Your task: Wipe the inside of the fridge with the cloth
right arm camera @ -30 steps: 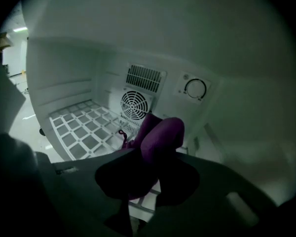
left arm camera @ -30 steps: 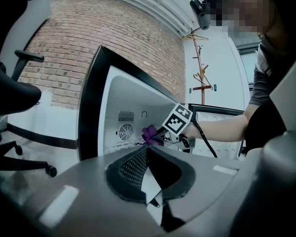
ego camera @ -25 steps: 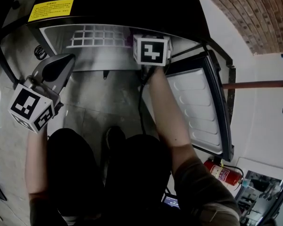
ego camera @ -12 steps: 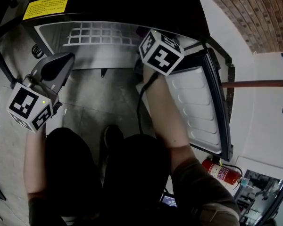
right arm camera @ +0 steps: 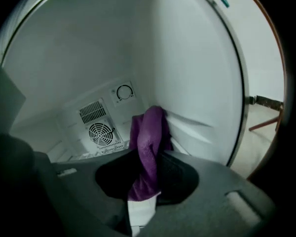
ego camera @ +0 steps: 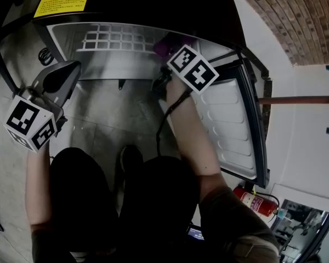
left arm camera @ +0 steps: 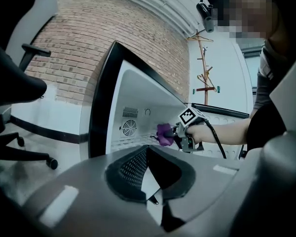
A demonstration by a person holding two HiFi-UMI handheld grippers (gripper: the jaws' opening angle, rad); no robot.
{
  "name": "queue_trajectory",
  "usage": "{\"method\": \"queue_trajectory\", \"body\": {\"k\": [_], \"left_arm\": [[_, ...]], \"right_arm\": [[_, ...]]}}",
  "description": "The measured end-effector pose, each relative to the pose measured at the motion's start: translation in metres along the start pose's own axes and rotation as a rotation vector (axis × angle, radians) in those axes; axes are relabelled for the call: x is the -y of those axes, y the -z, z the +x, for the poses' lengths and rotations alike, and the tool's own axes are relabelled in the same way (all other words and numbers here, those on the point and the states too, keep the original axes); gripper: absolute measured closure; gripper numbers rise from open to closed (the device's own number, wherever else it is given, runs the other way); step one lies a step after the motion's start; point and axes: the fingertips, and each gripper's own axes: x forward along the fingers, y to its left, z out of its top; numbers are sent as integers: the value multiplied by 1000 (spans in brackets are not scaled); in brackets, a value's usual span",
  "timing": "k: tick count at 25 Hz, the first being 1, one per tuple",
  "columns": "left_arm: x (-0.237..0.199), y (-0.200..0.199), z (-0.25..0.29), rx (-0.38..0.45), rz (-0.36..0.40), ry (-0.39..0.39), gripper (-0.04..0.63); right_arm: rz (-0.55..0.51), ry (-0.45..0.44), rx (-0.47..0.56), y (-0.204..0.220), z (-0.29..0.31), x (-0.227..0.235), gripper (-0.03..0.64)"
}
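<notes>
A purple cloth [right arm camera: 148, 144] hangs bunched between the jaws of my right gripper [right arm camera: 150, 174], which is shut on it. The cloth's top touches the white right-hand inner wall of the fridge [right arm camera: 197, 68], just above a moulded ridge. In the head view the cloth [ego camera: 166, 44] shows at the fridge opening, ahead of the right gripper [ego camera: 171, 60]. My left gripper [ego camera: 70, 69] hovers outside the fridge at the left, shut and holding nothing. The left gripper view shows the cloth [left arm camera: 164, 134] from the side, past that gripper [left arm camera: 148, 154].
A fan grille [right arm camera: 101, 132], a vent and a round dial [right arm camera: 124, 93] sit on the fridge's back wall. A wire shelf [ego camera: 115, 40] lies inside. The open door [ego camera: 230, 125] stands to the right. A red fire extinguisher [ego camera: 252, 201] lies on the floor; an office chair [left arm camera: 12, 112] is at the left.
My right gripper has tilted and pushed deeper toward the fridge's right wall, and the purple cloth now shows in the head view. The left gripper has drifted slightly left.
</notes>
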Motion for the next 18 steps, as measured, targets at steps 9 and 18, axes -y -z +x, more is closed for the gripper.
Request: {"method": "queue_trajectory", "body": {"k": [9,18], "left_arm": [[-11,33,-12,-44,1,-5,577],[-33,83,-27,-60,39,-24,578]], "right_arm": [[-196,-433,38,19,-36,-90,540],[-362,-824,-295,183,-69,-174,538]]}}
